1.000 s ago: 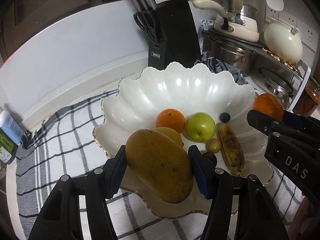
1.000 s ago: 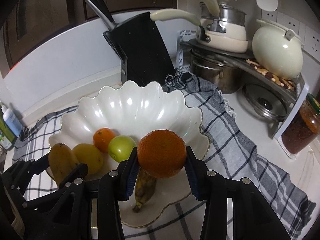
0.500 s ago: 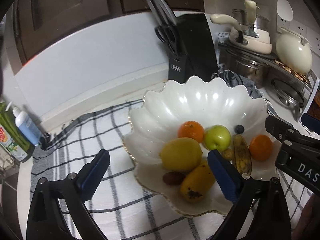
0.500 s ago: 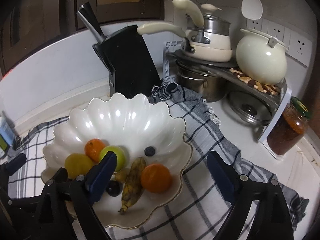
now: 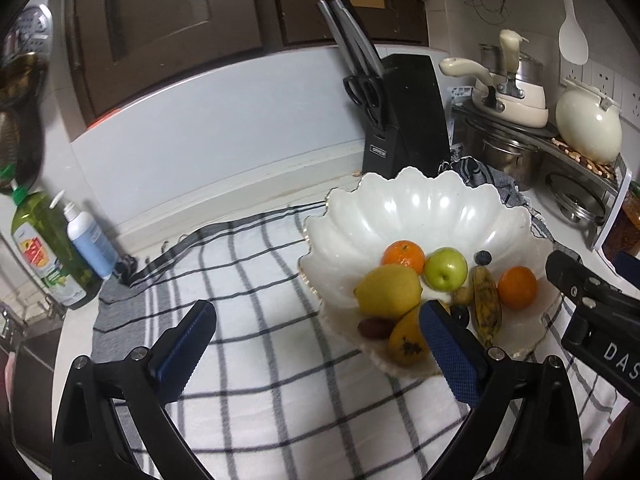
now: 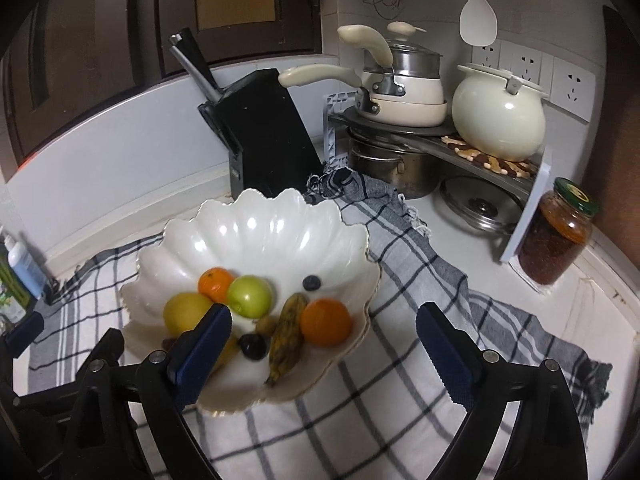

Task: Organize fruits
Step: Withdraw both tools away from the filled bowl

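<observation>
Left gripper (image 5: 316,340) and right gripper (image 6: 324,344), jaws spread wide, nothing between them. Scalloped white bowl (image 6: 280,216) on checked cloth (image 5: 248,264), holding mango (image 5: 406,340) at 6 o'clock, orange (image 6: 326,322) at 4 o'clock, green apple (image 6: 251,295) near centre.

Fruit lay together in the scalloped white bowl (image 6: 256,232).
Two oranges (image 6: 326,322), a green apple (image 6: 250,296), lemon (image 5: 388,290), mango (image 5: 406,340) and spotted banana (image 6: 286,336) crowded its front.
</observation>
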Motion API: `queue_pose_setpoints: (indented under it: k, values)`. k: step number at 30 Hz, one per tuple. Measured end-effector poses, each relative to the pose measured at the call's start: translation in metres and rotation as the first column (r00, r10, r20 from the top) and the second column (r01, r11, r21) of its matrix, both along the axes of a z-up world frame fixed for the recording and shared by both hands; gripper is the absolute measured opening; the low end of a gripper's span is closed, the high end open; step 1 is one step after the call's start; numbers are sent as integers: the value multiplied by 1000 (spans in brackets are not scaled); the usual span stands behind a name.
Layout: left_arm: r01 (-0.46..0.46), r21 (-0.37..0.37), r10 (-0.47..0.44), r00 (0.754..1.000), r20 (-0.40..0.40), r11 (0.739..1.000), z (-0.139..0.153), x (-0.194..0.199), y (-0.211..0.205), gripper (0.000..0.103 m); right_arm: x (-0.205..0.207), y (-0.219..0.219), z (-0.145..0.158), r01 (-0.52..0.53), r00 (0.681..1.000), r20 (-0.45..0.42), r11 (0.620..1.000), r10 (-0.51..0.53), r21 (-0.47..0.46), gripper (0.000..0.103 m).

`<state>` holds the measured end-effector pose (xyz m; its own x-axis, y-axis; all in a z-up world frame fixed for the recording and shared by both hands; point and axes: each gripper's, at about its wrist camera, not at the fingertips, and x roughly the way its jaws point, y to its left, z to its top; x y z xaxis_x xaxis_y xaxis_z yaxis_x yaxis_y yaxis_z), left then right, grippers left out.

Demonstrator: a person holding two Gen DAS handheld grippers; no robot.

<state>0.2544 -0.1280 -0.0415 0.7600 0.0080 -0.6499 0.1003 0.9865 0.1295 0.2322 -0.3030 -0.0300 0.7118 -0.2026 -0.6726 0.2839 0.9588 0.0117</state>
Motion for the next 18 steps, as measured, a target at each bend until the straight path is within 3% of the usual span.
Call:
queue_pose_setpoints:
  k: [18]
  values:
    - [-30,-71,33,999,30,997,18,-86,54,103,-87,44,20,-2,999,35,1000,3,-22,94]
